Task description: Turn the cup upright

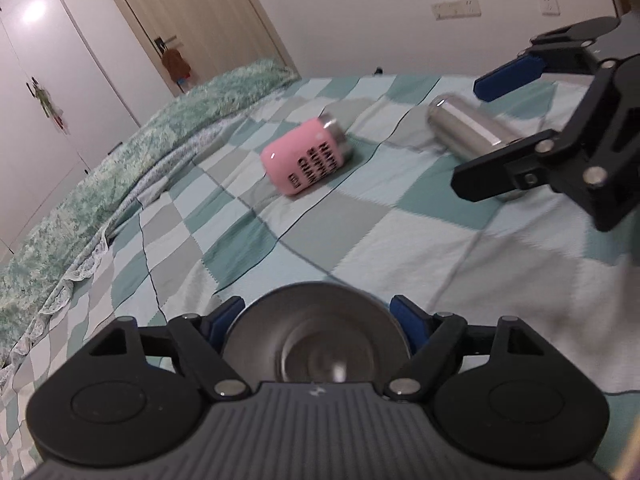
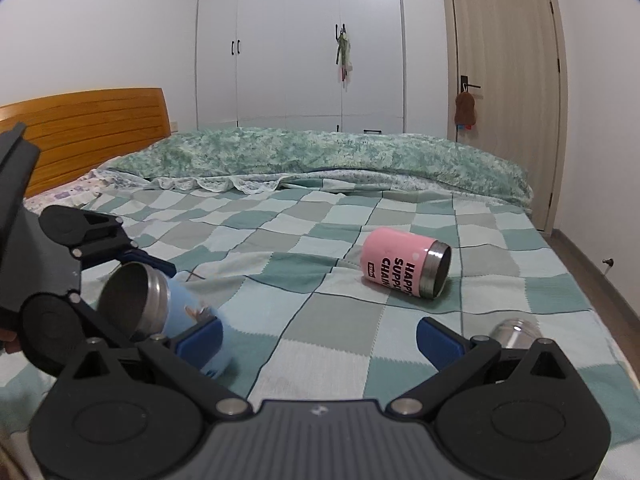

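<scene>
Blue cup [image 2: 176,312] clamped in left gripper [image 1: 316,320], tilted, steel rim + open mouth facing left wrist cam, base down near checked quilt [image 2: 320,320]. Can't tell if base touches fabric. Right gripper [image 2: 320,340] jaws wide apart, nothing between them, low over quilt. Steel cup [image 1: 468,130] on its side just beside right gripper, partly hidden behind finger. Pink cup [image 2: 404,262] w/ black lettering also on its side mid-bed, apart from both grippers. Green blanket [image 2: 320,152] bunched along far edge.
</scene>
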Demonstrator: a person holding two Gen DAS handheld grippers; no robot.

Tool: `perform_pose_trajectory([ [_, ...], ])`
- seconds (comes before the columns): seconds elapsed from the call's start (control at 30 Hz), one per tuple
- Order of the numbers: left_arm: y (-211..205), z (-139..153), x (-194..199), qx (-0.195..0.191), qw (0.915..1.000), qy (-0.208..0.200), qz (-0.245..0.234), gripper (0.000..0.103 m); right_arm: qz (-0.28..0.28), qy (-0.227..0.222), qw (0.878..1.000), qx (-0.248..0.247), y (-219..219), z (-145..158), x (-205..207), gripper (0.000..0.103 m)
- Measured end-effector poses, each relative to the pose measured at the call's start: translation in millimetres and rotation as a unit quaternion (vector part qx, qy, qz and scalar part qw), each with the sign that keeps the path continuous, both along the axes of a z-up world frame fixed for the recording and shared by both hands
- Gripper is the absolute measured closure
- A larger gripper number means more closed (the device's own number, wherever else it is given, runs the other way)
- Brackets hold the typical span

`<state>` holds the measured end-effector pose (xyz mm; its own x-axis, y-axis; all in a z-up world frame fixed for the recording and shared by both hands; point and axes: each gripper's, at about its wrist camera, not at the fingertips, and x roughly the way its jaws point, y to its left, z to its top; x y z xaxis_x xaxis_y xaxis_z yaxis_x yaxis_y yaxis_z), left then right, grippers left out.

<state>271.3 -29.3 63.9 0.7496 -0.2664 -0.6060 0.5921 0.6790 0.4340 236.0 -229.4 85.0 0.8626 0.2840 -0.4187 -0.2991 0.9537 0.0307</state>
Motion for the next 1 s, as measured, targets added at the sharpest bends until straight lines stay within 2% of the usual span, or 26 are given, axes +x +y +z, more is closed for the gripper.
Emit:
perform_pose_trajectory([
  [0.3,-24.7,14.0,-71.9,-0.04,0.9988,-0.015,-0.026,0.024,-0.013,-0.009,1.0,-0.005,-16.9,15.4,-69.8,0.0],
  [0.5,-36.6,11.7,-99.2,-0.071,0.9964,-0.028,-0.038,0.024,-0.03,-0.018,0.999,-0.005,-30.8,21.9,-103.7,0.0],
  [0.63,-20.8,-10.1,-111.3,-0.07,0.9973,-0.003,-0.021,0.024,-0.036,-0.018,0.999,-0.006,-33.6,21.1,-119.3,0.0],
  [0.73,3.9,-6.1,-120.6,-0.102,0.9947,0.003,-0.009,0.025,-0.035,-0.017,0.999,-0.009,-31.4,19.6,-125.7,0.0],
  [0.8,16.3,-6.4,-128.0,-0.103,0.9946,0.004,-0.004,0.025,-0.033,-0.015,0.999,-0.011,-26.3,18.3,-127.2,0.0],
  [0.9,35.7,-7.3,-139.9,-0.094,0.9955,-0.003,0.003,0.032,-0.023,-0.014,1.0,-0.015,-15.7,16.9,-132.5,0.0],
  [0.97,48.7,-5.6,-144.1,-0.095,0.9953,-0.007,0.017,0.043,-0.016,-0.012,1.0,-0.018,-6.7,15.7,-135.9,0.0],
  [1.0,54.8,-5.5,-144.9,-0.092,0.9953,-0.009,0.027,0.045,-0.013,-0.011,1.0,-0.019,-2.7,14.8,-136.9,0.0],
])
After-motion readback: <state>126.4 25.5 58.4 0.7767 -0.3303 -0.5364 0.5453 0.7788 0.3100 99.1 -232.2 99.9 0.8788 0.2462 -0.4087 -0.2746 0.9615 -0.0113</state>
